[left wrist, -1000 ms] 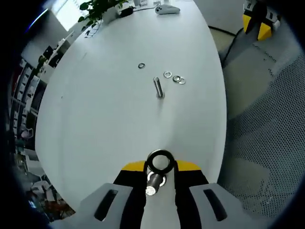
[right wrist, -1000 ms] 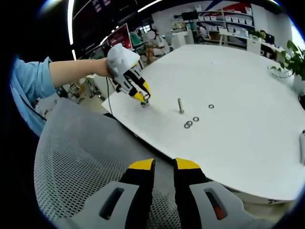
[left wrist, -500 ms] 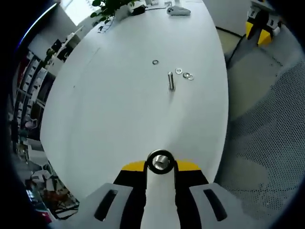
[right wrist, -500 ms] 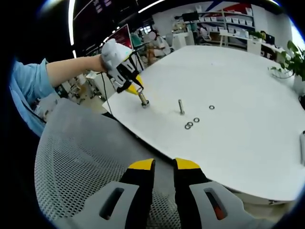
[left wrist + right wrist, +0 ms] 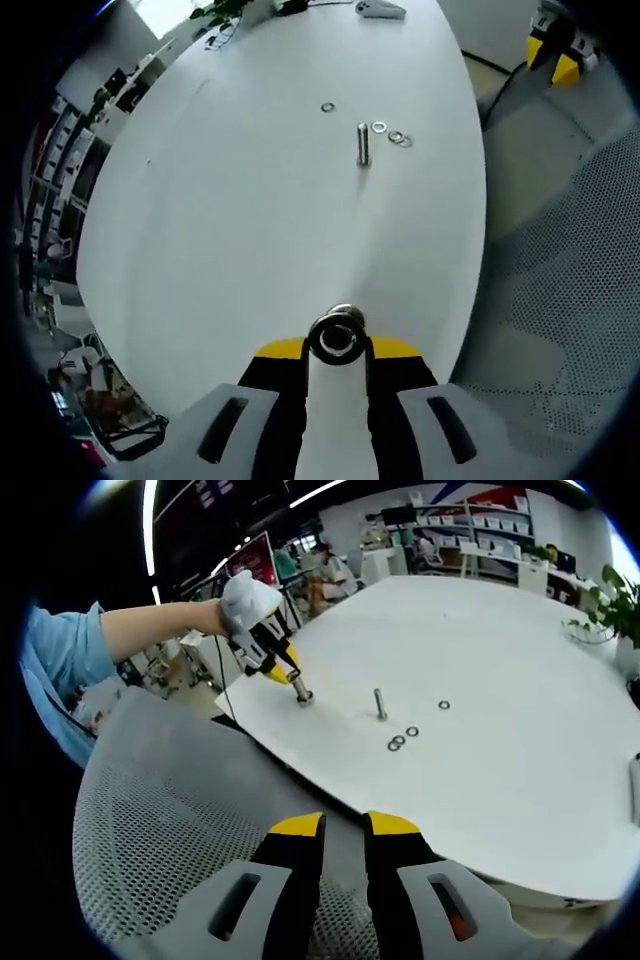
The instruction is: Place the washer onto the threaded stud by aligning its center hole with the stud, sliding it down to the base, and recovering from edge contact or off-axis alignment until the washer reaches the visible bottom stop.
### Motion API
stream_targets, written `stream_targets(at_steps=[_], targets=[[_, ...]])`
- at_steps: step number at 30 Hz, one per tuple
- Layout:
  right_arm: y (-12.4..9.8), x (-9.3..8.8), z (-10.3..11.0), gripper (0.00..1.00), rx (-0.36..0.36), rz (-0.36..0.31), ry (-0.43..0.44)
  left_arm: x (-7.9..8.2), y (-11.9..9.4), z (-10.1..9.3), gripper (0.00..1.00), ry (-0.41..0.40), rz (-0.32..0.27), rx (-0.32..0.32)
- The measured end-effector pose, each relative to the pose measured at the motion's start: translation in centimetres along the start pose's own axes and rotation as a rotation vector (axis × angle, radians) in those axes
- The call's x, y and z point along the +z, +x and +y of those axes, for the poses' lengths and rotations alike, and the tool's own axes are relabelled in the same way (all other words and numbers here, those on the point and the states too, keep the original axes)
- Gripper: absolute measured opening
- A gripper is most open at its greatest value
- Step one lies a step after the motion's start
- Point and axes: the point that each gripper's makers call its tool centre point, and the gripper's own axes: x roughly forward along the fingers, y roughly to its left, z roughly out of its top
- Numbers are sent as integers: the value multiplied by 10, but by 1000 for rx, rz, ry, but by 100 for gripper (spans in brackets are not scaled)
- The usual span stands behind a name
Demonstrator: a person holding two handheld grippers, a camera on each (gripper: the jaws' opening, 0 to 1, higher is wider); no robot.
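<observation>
My left gripper (image 5: 337, 346) is shut on a steel washer (image 5: 316, 340), and I look straight down through its hole at the top of a threaded stud. In the right gripper view that stud (image 5: 300, 690) stands upright near the edge of the white table (image 5: 500, 660). The left gripper (image 5: 286, 669) sits at the stud's top, held by a hand in a blue sleeve. A second stud (image 5: 363, 143) (image 5: 380, 702) stands further in. My right gripper (image 5: 345, 832) hangs over a mesh chair, jaws close together and holding nothing.
Loose washers lie around the second stud: one alone (image 5: 328, 107) (image 5: 443, 704) and a few together (image 5: 399, 138) (image 5: 397, 740). A grey mesh chair (image 5: 170, 840) stands against the table's near edge. Potted plants (image 5: 620, 600) and a grey object (image 5: 380, 9) sit at the far end.
The left gripper rose from beside the stud's base to its top. The washer, earlier off to one side of the stud, now rings the stud's top. The right gripper stayed still.
</observation>
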Motion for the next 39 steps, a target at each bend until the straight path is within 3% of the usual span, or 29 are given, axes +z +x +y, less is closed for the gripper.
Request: stream_targets(at_steps=[24,39], targets=[[1,-3,-2,18,-8,18,7,-7,39,-7,19,12,53,-47],[1,-3,-2,18,-11,19,9,-7,47,-9,19,0,74,-57]])
